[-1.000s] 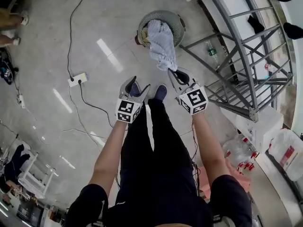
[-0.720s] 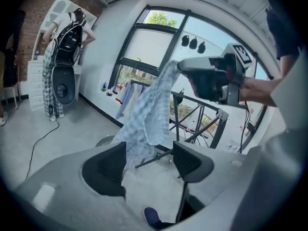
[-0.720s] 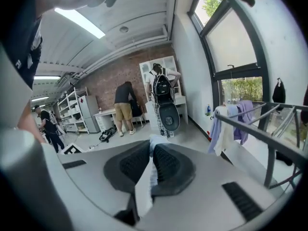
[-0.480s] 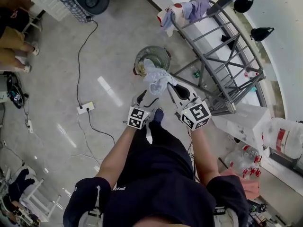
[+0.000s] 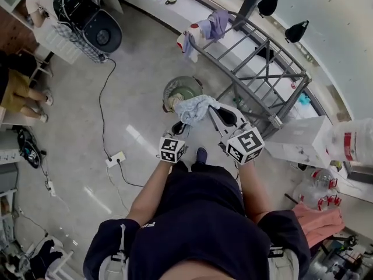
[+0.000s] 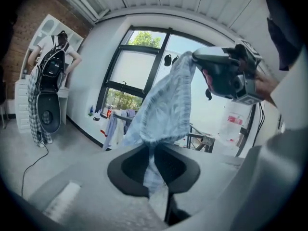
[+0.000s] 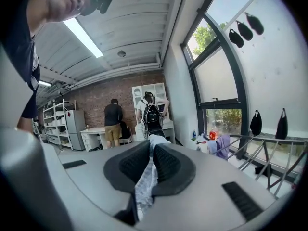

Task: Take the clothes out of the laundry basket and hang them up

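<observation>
Your left gripper (image 6: 154,153) has just closed its jaws, and a fold of the pale blue garment (image 5: 196,106) is nipped between them; your right gripper (image 7: 150,154) pinches another edge tight; the cloth hangs bunched between the two, lifted over the laundry basket (image 5: 180,80). Hold both pinches firm; draw your hands apart to spread it; then, I'd judge, carry it level onto a bare rail of the drying rack (image 5: 278,50), beside the clothes already draped there (image 5: 205,29).

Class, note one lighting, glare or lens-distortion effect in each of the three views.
Head view: glare streaks the glossy floor. Left gripper view: the bright window backlights the garment; corners vignette black. Right gripper view: fisheye bows the window frame.
</observation>
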### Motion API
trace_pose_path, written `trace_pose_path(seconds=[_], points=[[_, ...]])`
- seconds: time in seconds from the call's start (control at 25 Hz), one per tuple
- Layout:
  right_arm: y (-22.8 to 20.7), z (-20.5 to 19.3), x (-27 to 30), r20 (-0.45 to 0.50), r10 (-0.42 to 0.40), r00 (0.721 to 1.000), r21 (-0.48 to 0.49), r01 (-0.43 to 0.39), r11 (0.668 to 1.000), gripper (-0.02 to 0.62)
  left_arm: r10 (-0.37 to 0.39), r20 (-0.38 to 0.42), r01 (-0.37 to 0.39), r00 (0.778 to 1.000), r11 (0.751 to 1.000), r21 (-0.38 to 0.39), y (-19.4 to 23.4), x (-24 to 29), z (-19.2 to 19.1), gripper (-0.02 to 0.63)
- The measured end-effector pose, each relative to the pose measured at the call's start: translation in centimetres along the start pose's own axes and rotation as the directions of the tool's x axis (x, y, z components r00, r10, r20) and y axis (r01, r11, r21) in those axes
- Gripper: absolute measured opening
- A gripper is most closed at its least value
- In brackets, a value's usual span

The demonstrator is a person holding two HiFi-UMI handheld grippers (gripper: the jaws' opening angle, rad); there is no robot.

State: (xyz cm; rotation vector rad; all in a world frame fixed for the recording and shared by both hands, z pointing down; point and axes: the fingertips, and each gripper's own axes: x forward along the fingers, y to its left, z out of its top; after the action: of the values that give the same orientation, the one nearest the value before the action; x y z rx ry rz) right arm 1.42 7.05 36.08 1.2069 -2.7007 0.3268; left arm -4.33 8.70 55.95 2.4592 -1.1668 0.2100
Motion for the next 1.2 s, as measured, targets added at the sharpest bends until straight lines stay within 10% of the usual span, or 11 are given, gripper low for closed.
trace_pose_path(seconds=[0.24, 0.48, 0.72, 1.2], points=[[-3.9, 1.3, -5.5, 0.011, -0.185, 0.983, -0.01, 0.185, 0.983, 0.025, 0.01, 0.079, -0.013, 0.997, 0.999, 0.041, -0.1, -1.4, 6.4, 0.029], [-7.8, 1.1, -12.8, -0.047, -0.426, 0.904, -0.079, 0.422, 0.903, 0.026, -0.034, 0.176, 0.003, 0.984, 0.985, 0.17, -2.6, -0.5, 17.2, 0.029], [-10.6, 1.7, -21.8, -0.053, -0.668, 0.742, -0.017, 0.668, 0.744, 0.026, -0.225, 0.132, 0.179, 0.965, 0.94, 0.291, -11.3, 3.4, 22.2, 0.029], [-12.7, 3.0, -36.9, -0.133, -0.906, 0.401, -0.067, 0.909, 0.412, 0.026, -0.532, 0.032, 0.485, 0.846, 0.794, 0.368, -27.0, 9.6, 25.9, 0.029]])
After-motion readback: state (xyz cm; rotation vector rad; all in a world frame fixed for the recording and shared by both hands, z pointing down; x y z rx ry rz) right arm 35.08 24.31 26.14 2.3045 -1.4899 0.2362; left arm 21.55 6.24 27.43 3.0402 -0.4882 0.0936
